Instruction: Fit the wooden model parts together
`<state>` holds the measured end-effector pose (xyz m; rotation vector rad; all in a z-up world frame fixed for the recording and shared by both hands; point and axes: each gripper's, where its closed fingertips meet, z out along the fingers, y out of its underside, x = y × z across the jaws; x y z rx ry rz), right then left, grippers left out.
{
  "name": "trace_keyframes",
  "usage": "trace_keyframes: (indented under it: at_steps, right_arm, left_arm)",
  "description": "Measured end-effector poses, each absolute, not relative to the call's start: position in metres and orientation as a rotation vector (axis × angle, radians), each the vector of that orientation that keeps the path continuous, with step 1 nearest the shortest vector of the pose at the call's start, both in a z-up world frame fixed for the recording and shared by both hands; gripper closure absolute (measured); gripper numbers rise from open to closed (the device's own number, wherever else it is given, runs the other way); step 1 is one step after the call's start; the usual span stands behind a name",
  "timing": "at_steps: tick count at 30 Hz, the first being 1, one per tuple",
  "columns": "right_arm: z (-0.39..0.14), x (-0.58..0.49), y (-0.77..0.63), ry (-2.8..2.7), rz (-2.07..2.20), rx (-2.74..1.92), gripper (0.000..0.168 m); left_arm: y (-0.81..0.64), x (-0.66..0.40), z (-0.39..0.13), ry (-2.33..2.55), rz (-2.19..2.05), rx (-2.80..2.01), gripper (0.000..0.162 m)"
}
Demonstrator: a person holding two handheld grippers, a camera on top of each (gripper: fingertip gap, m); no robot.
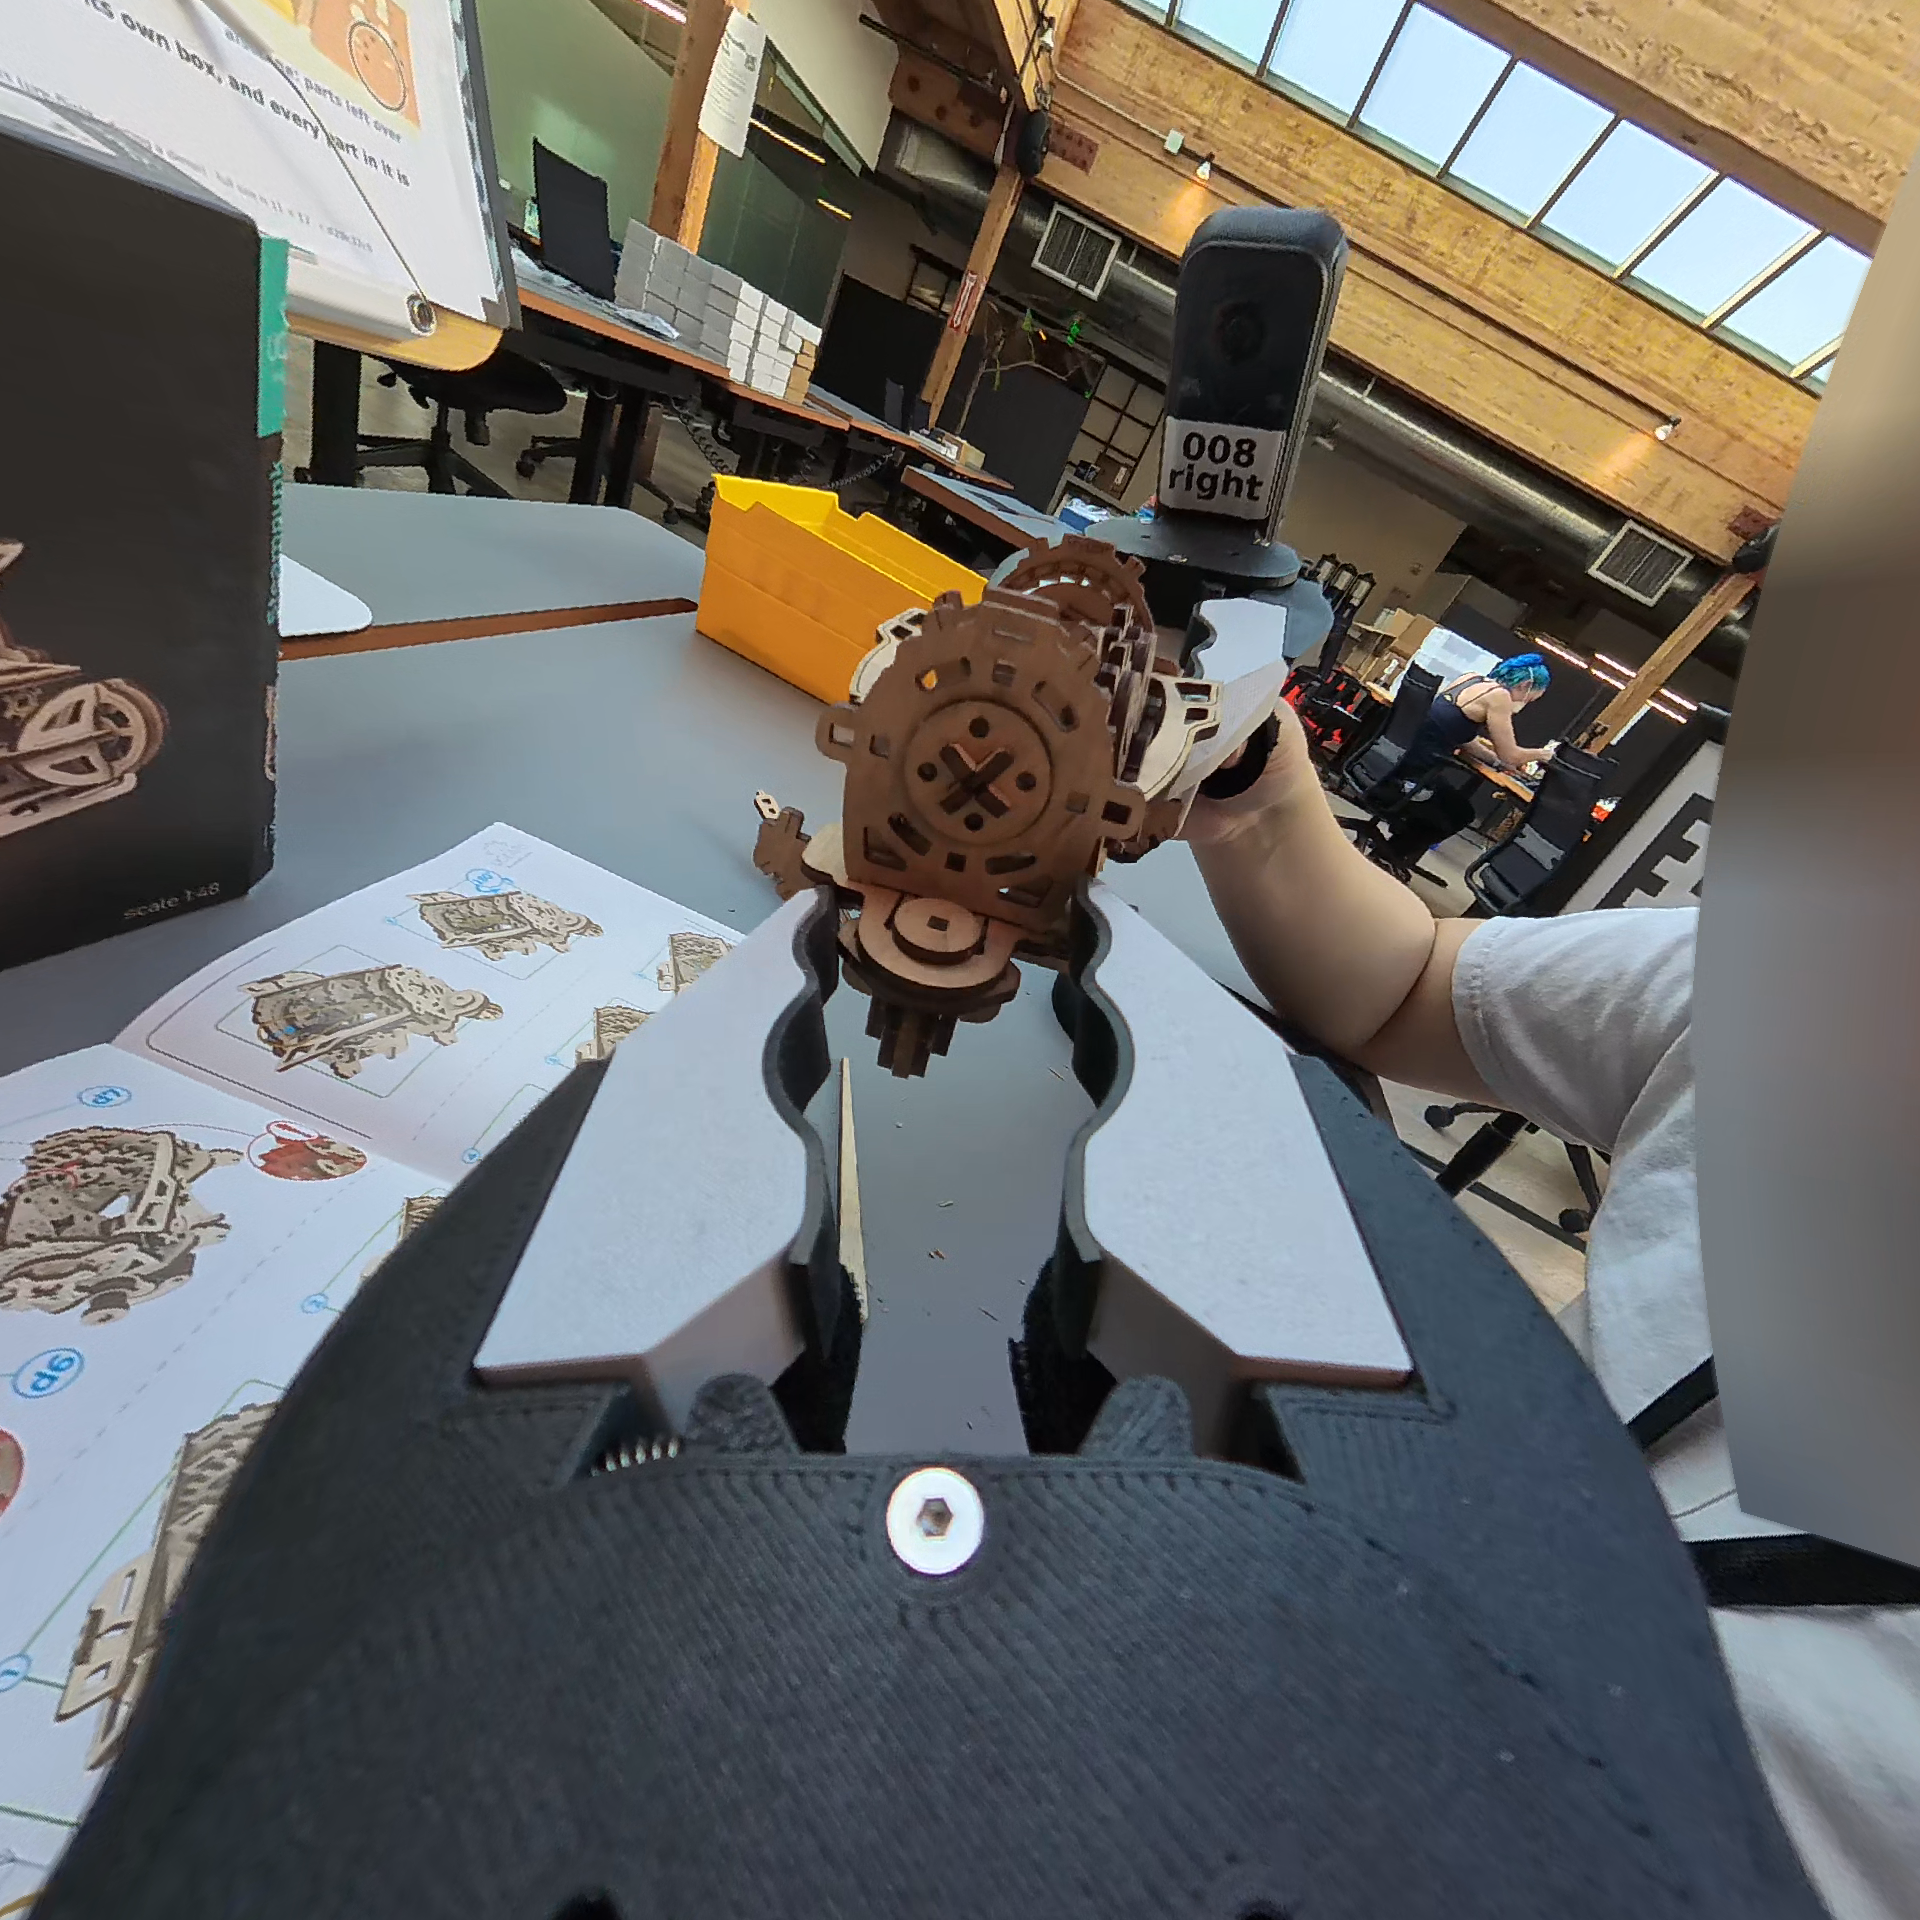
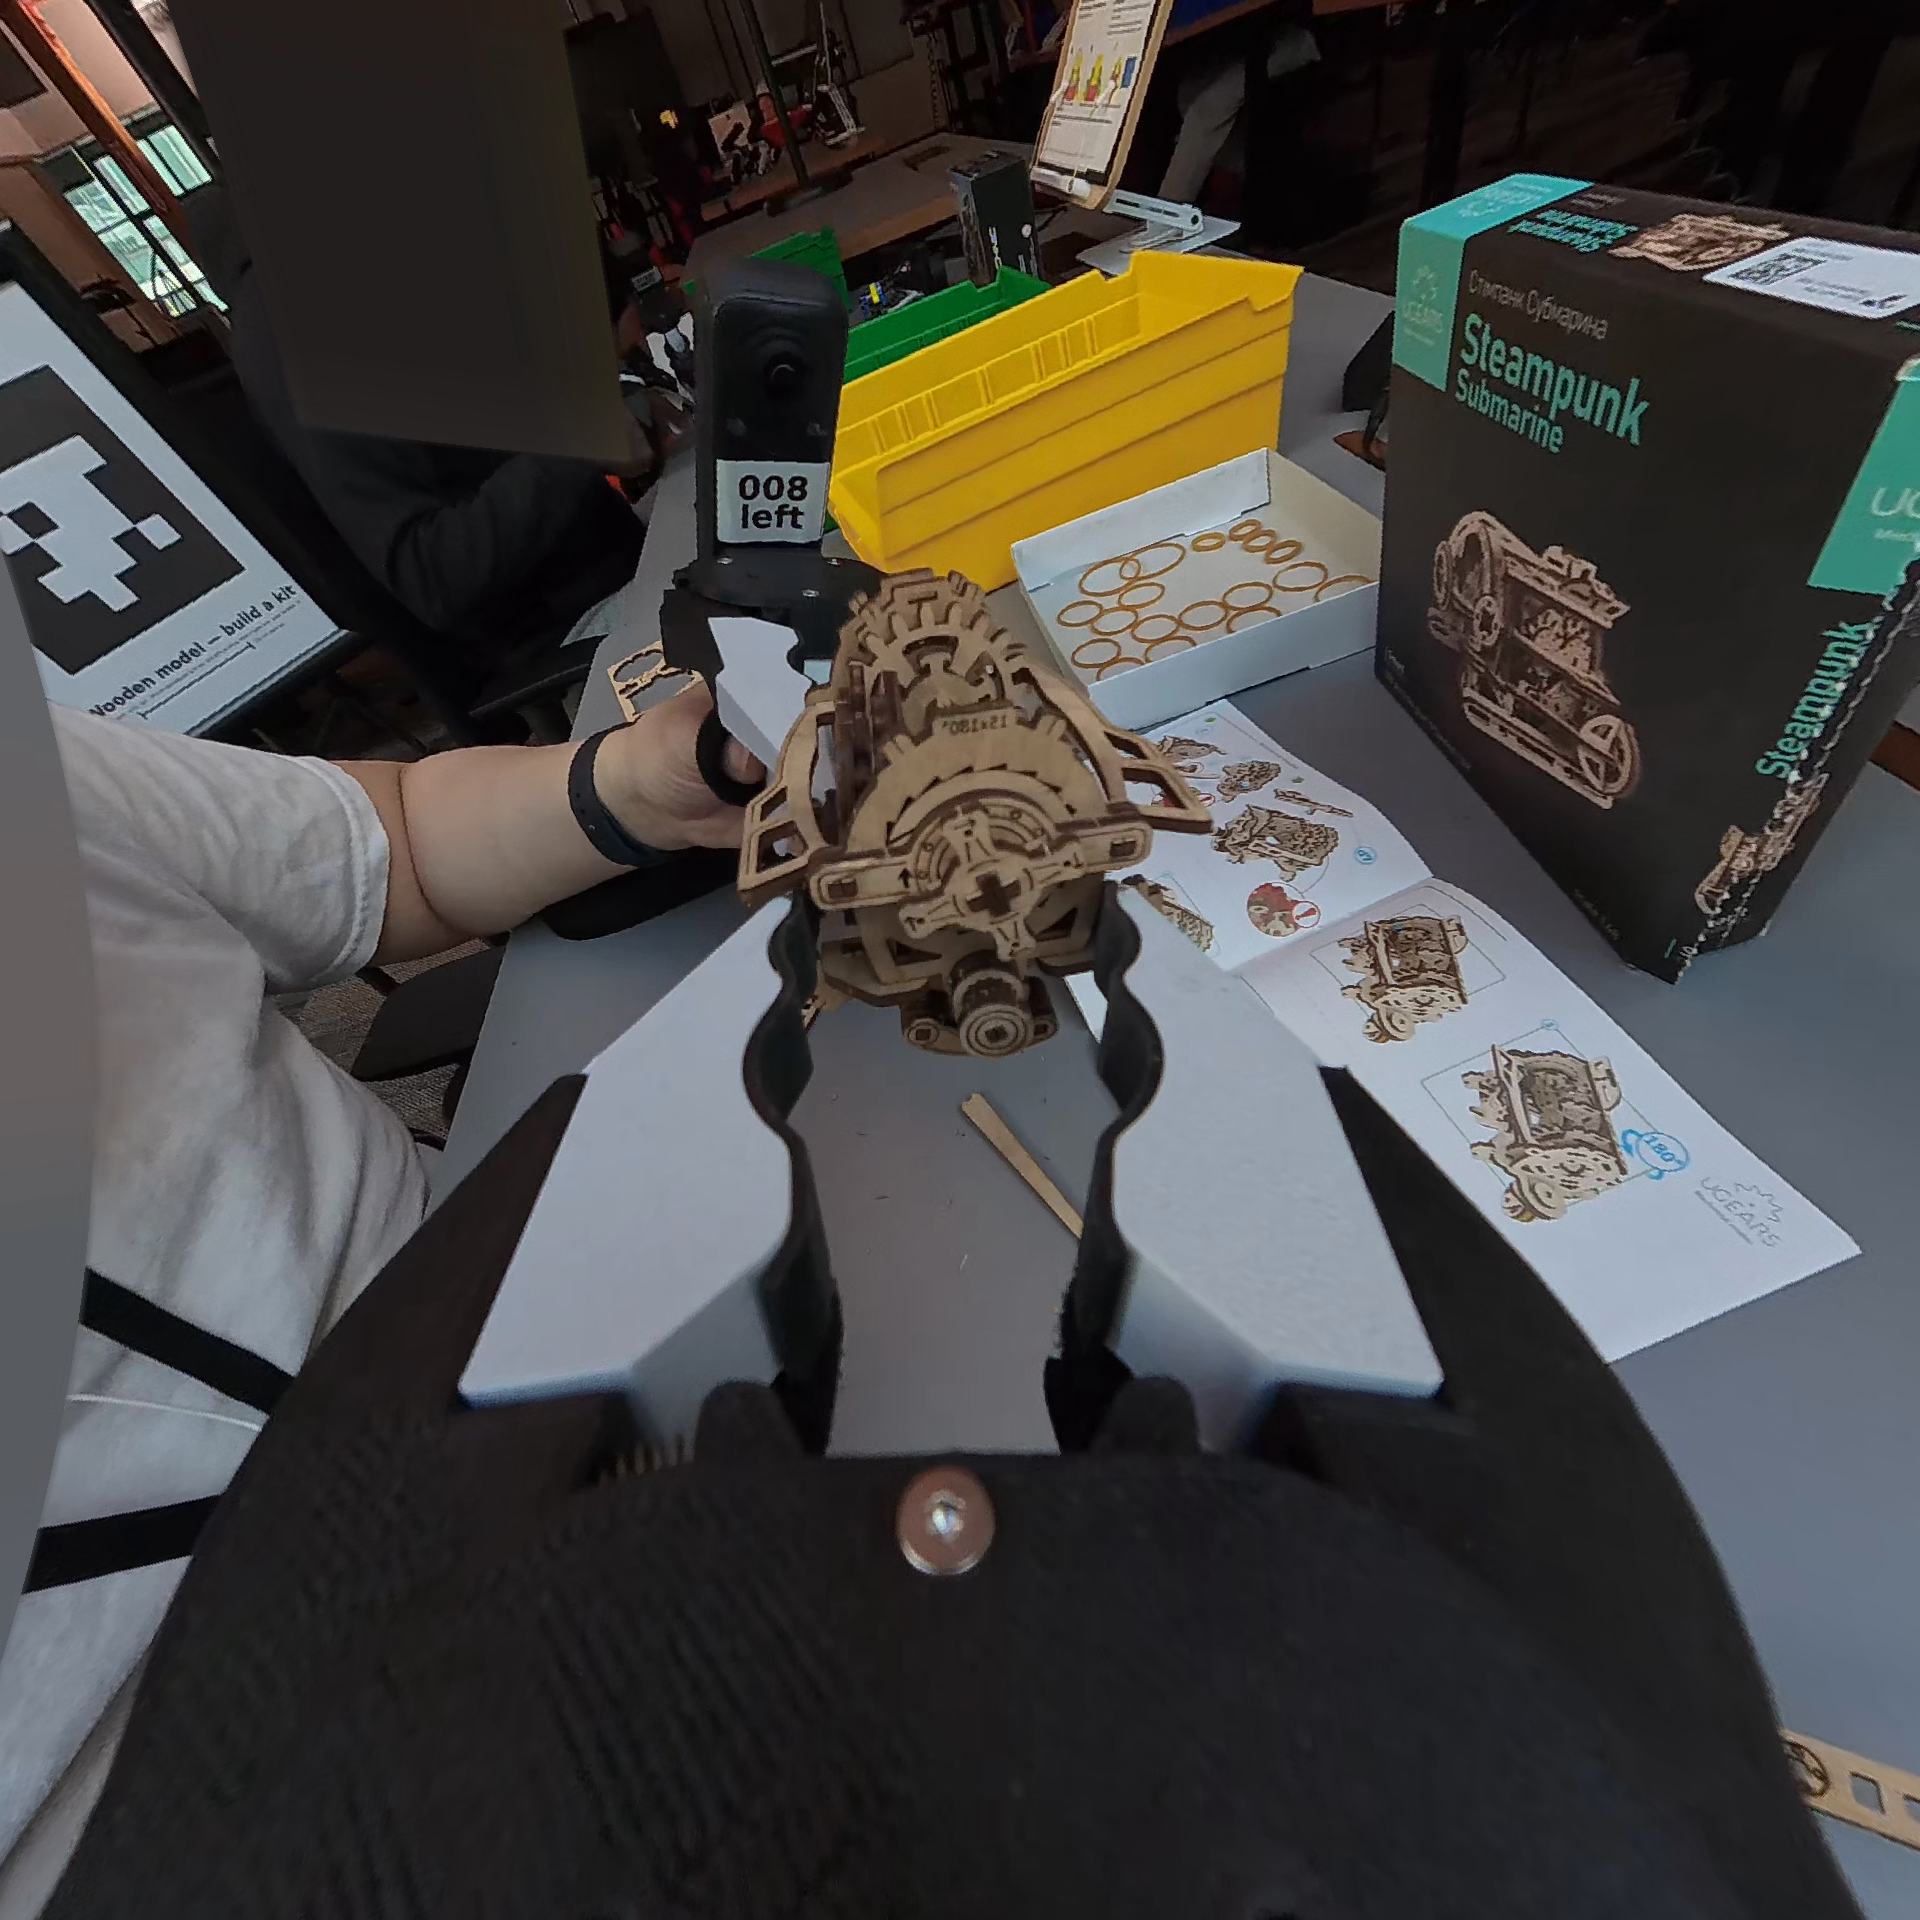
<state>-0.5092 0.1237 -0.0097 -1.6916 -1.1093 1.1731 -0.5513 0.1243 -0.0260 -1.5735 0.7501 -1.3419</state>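
Note:
A brown wooden gear model [image 1: 977, 790] is held up above the grey table [image 1: 582, 748] between both grippers. My left gripper [image 1: 951, 914] is shut on its near lower end, with a fingertip on each side. My right gripper [image 1: 1226, 675] grips the far end in that view. In the right wrist view the model [image 2: 956, 810] sits between the tips of my right gripper [image 2: 951, 925], which is shut on it. The left gripper [image 2: 764, 686] holds the far side. A loose thin wooden stick [image 2: 1023, 1164] lies on the table under the model; it also shows in the left wrist view [image 1: 850, 1174].
An open instruction booklet [image 2: 1455, 1039] lies to the right. Behind it are the black kit box [image 2: 1621, 582], a white tray of rubber bands [image 2: 1049, 571] and a yellow bin [image 2: 1060, 416]. A small wooden part [image 1: 779, 842] and a wooden strip [image 2: 1849, 1777] lie loose. The gap from one gripper's tips to the other's is roughly 6 centimeters. The loose thin wooden stick [image 2: 1023, 1164] sits 12 centimeters or so from the ends of my left fingers. It turns up in the left wrist view [image 1: 851, 1214] as well.

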Motion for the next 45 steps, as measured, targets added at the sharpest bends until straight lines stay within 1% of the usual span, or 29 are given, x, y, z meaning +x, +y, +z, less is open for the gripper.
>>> trace_keyframes:
  at_steps: [45]
  right_arm:
    - [-0.018,-0.512,0.126,-1.168,1.098,-1.625,0.115]
  left_arm:
    - [0.127,-0.555,-0.028,0.737,-1.345,-1.602,0.120]
